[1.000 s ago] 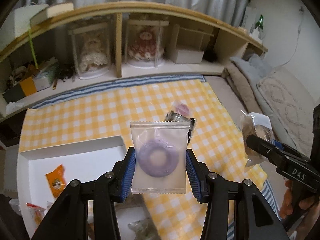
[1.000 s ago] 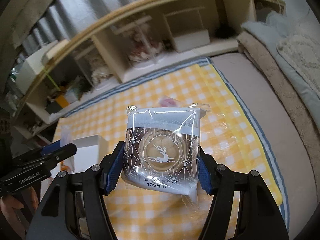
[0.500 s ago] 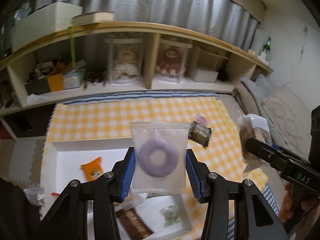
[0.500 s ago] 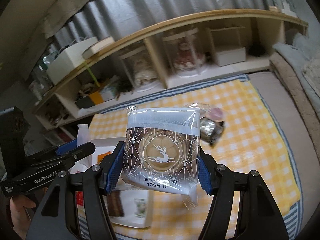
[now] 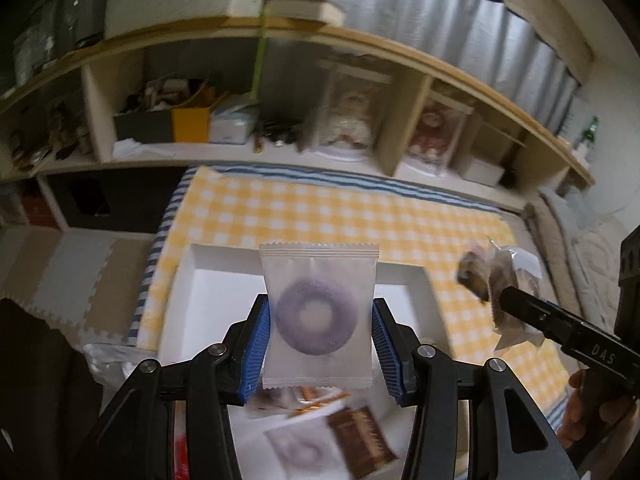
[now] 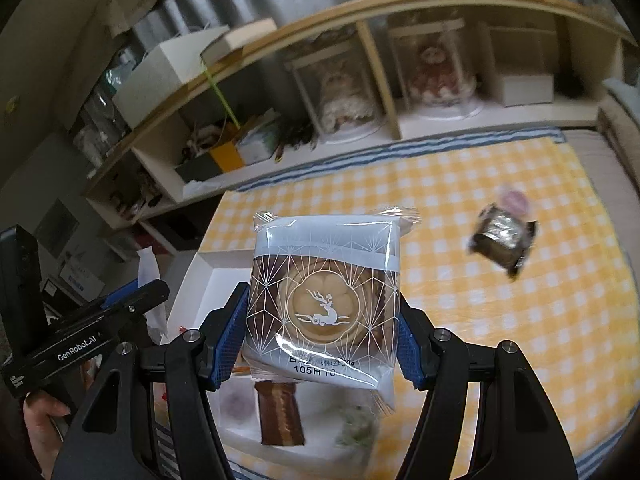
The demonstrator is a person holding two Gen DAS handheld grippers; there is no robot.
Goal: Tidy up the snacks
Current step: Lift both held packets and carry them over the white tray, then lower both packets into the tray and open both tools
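Observation:
My left gripper (image 5: 318, 326) is shut on a clear packet with a purple ring doughnut (image 5: 317, 316) and holds it above the white tray (image 5: 224, 276). My right gripper (image 6: 323, 330) is shut on a clear packet with a deer-stamped pastry (image 6: 323, 304), above the tray's right part (image 6: 208, 264). The tray holds a brown bar (image 6: 280, 412), a second purple doughnut packet (image 5: 298, 448) and other snacks. A dark wrapped snack (image 6: 502, 236) and a pink one (image 6: 514, 199) lie on the yellow checked cloth (image 6: 500, 320). The right gripper also shows in the left wrist view (image 5: 516, 298), the left one in the right wrist view (image 6: 156, 288).
A low wooden shelf (image 5: 280, 148) with boxes and doll cases runs along the back. Cushions and bedding (image 5: 592, 248) lie at the right. Foam floor mats (image 5: 60, 272) lie left of the cloth.
Both grippers have moved left with their packets, from over the cloth to over the white tray. The loose dark and pink snacks now sit far to the right.

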